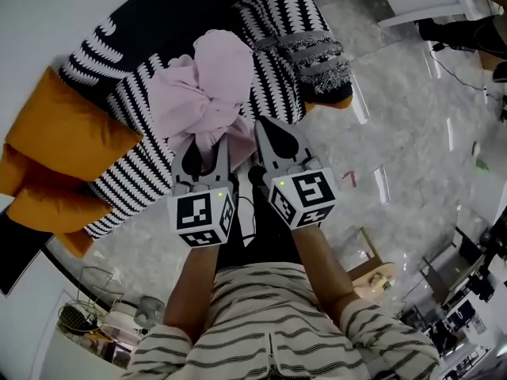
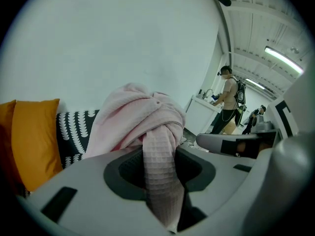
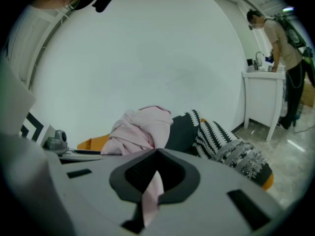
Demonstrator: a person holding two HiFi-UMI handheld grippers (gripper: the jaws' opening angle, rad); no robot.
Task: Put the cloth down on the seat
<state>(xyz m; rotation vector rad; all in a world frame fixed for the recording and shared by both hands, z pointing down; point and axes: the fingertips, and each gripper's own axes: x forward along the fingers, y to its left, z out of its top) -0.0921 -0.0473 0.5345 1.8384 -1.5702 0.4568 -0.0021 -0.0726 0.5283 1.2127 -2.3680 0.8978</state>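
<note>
A pale pink waffle-weave cloth [image 1: 203, 93] is bunched over the black-and-white patterned seat [image 1: 139, 161] of a low sofa. My left gripper [image 1: 204, 150] is shut on a thick fold of the cloth [image 2: 160, 171], which fills the gap between its jaws. My right gripper [image 1: 271, 139] is shut on a thin corner of the same cloth [image 3: 151, 195]. Both grippers sit side by side at the cloth's near edge, just above the seat's front. The bulk of the cloth [image 3: 140, 129] rises beyond the jaws.
Orange cushions [image 1: 59, 145] lie at the sofa's left. A black-and-white cushion with a grey fringe [image 1: 313, 50] rests at its right. Marble floor [image 1: 396, 133] spreads to the right. A white cabinet [image 3: 263, 100] and standing people [image 2: 227, 100] are farther off.
</note>
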